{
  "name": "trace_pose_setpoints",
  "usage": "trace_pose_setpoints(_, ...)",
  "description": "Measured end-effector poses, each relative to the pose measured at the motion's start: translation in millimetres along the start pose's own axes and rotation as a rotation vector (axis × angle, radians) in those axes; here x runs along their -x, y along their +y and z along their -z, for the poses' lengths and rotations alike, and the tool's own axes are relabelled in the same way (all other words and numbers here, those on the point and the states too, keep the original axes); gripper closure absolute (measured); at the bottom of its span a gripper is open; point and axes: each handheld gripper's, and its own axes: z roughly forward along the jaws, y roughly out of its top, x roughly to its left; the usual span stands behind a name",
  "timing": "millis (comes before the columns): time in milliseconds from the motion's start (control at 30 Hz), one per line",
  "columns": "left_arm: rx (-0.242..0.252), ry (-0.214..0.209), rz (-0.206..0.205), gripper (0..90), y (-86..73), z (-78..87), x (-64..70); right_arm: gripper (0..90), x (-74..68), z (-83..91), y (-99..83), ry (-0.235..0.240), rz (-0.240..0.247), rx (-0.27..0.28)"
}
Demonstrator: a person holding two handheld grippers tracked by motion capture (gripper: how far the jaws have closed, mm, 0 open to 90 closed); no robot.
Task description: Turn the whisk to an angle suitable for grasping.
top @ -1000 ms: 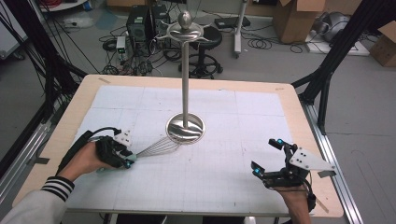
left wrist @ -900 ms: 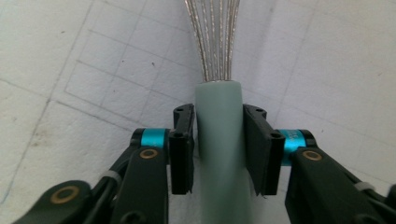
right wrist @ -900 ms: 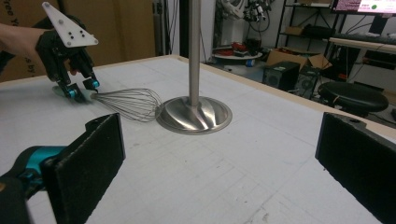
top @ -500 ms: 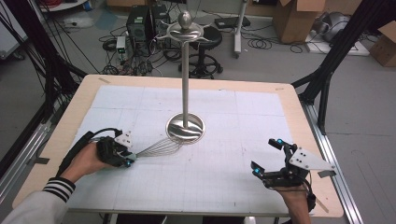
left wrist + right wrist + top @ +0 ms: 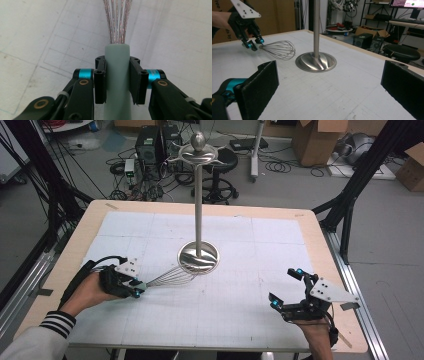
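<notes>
My left claw [image 5: 135,287] grips the whisk [image 5: 167,278] handle; its wires point toward the stand's base [image 5: 198,257]. My right claw [image 5: 285,287] gapes, holding nothing.

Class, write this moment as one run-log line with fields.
left gripper: shut on whisk handle | whisk: wires beside stand base | right gripper: open, holds nothing | table

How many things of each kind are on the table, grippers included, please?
Whisk: 1
Metal stand: 1
Grippers: 2, the left gripper and the right gripper
Total: 4
</notes>
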Motion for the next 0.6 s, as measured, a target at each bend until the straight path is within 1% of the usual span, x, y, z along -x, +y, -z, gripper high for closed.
trace_pose_setpoints(33, 0.007, 0.006, -0.006, 69.4, 1.2, 2.3, 0.2, 0.1, 0.4, 0.0, 0.2, -0.002, 0.007, 0.003)
trace_pose_setpoints(100, 0.016, 0.003, -0.009, 69.5, 2.7, 4.7, 0.4, 0.1, 0.4, 0.0, 0.3, -0.002, 0.008, 0.004)
trace_pose_setpoints(133, 0.037, -0.003, -0.017, 69.4, 5.9, 8.9, 1.6, 0.1, 0.1, -0.2, 0.8, -0.002, 0.008, 0.005)
trace_pose_setpoints(200, 0.056, -0.013, -0.021, 69.5, 9.5, 12.3, 3.6, 0.1, -0.4, -0.2, 1.2, 0.003, 0.005, 0.001)
trace_pose_setpoints(233, 0.066, -0.015, -0.033, 69.4, 11.2, 13.7, 4.6, 0.1, 0.0, -0.4, 1.4, 0.002, 0.012, 0.004)
trace_pose_setpoints(400, 0.085, -0.029, -0.051, 69.4, 17.1, 17.3, 7.6, 0.1, -0.6, 0.2, 2.2, 0.006, 0.005, 0.003)
trace_pose_setpoints(500, 0.099, -0.041, -0.066, 69.5, 24.9, 21.1, 10.0, 0.1, -0.5, 0.9, 3.4, 0.007, 0.011, 0.004)
trace_pose_setpoints(533, 0.099, -0.041, -0.066, 69.4, 24.9, 21.1, 10.0, 0.1, -0.5, 0.9, 3.4, 0.007, 0.011, 0.004)
trace_pose_setpoints(567, 0.112, -0.047, -0.072, 69.4, 29.4, 21.8, 12.1, 0.1, -0.4, 1.1, 4.0, 0.009, 0.014, 0.006)
trace_pose_setpoints(600, 0.112, -0.054, -0.082, 69.5, 31.9, 22.2, 12.5, 0.1, -0.7, 1.4, 4.4, 0.01, 0.012, 0.005)
